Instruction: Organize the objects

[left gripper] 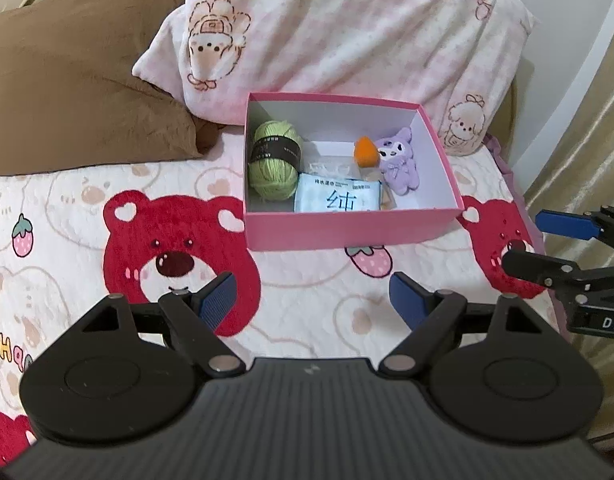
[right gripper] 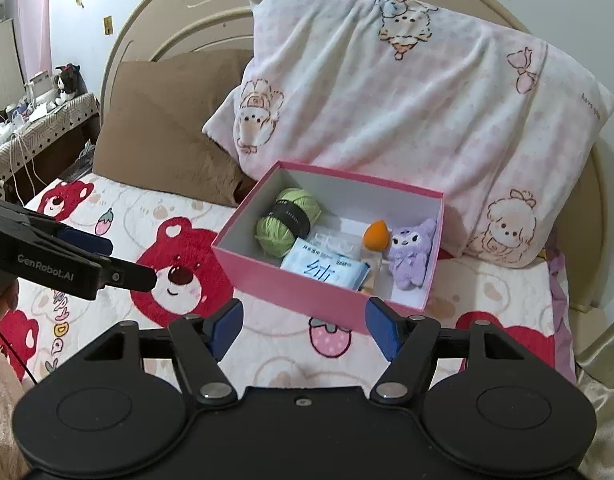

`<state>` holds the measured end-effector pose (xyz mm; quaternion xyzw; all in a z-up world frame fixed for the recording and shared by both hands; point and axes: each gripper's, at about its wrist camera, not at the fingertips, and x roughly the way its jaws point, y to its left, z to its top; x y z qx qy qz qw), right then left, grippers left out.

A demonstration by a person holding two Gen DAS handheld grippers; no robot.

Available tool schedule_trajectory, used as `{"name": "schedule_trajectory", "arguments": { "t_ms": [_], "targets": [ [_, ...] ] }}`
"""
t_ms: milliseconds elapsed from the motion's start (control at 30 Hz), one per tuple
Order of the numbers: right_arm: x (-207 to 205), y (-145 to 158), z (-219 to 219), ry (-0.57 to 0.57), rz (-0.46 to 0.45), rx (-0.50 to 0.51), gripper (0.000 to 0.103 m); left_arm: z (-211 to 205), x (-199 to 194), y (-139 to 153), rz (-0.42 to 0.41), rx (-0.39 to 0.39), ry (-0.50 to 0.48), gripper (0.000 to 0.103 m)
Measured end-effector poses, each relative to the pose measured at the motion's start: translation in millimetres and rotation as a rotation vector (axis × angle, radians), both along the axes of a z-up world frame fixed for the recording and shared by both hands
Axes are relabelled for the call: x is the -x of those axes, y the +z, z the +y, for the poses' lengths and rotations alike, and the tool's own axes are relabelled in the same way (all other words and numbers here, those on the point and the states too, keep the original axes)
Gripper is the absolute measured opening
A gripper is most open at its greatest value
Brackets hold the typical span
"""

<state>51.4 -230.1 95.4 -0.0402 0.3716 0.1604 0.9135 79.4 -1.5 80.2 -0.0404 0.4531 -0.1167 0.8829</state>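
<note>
Both hand-held grippers — left (left gripper: 311, 300) and right (right gripper: 305, 330) — are held open and empty. The box (left gripper: 347, 228) is seen on the bed just ahead of both, already filled, its long axis crosswise — the right judged slightly nearer.

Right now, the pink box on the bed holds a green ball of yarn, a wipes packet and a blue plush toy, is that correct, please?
Not quite: the plush toy is purple, not blue, as the left wrist view shows. The pink box does hold the green ball of yarn and the wipes packet.
</note>
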Motion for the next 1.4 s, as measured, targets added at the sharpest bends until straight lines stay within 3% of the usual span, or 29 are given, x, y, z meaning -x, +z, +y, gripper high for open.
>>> {"name": "schedule_trajectory", "arguments": {
  "t_ms": [633,800,900,1233,1400],
  "targets": [
    [5,-20,0,-0.080,0.038,-0.002,0.077,5,3,-25,0.036,-0.022,0.014,0.085],
    [6,-21,1,-0.098,0.042,0.019,0.083,3,4,-27,0.039,-0.014,0.006,0.089],
    [4,-22,-1,-0.127,0.056,0.028,0.093,1,5,-28,0.033,-0.037,0.011,0.098],
    [2,-27,1,-0.179,0.110,0.013,0.093,-2,-2,-38,0.110,-0.114,0.056,0.099],
    [4,-26,0,-0.196,0.110,0.005,0.093,-6,2,-38,0.099,-0.125,0.048,0.099]
  ]
}}
